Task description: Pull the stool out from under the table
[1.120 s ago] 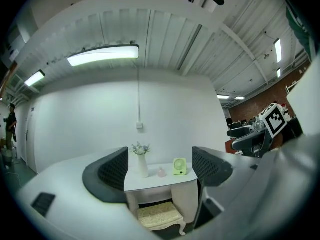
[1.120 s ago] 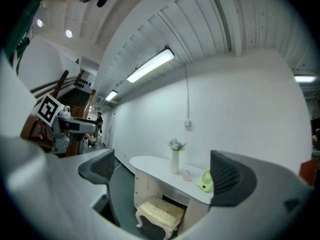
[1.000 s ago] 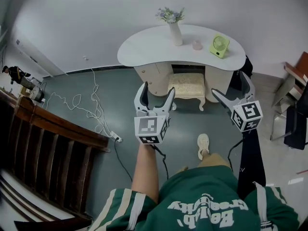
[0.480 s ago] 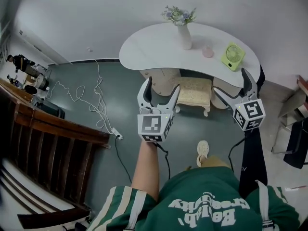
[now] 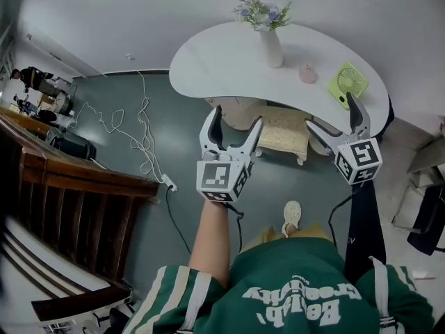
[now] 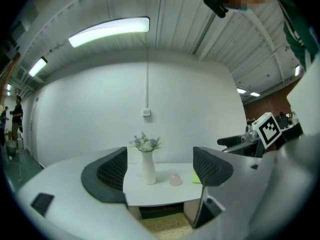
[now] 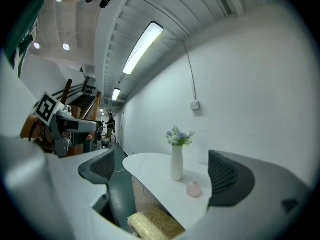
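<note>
Stool (image 5: 284,132) sits partly under the counter (image 5: 215,61). Left gripper (image 5: 238,117) and right gripper (image 5: 330,111) both point toward it, jaws apart and empty, left forearm (image 5: 212,235) extended forward.

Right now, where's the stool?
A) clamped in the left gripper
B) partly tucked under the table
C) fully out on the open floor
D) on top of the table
B: the stool shows only partly from under the edge of the table, while the left gripper and right gripper are open and apart from it.
</note>
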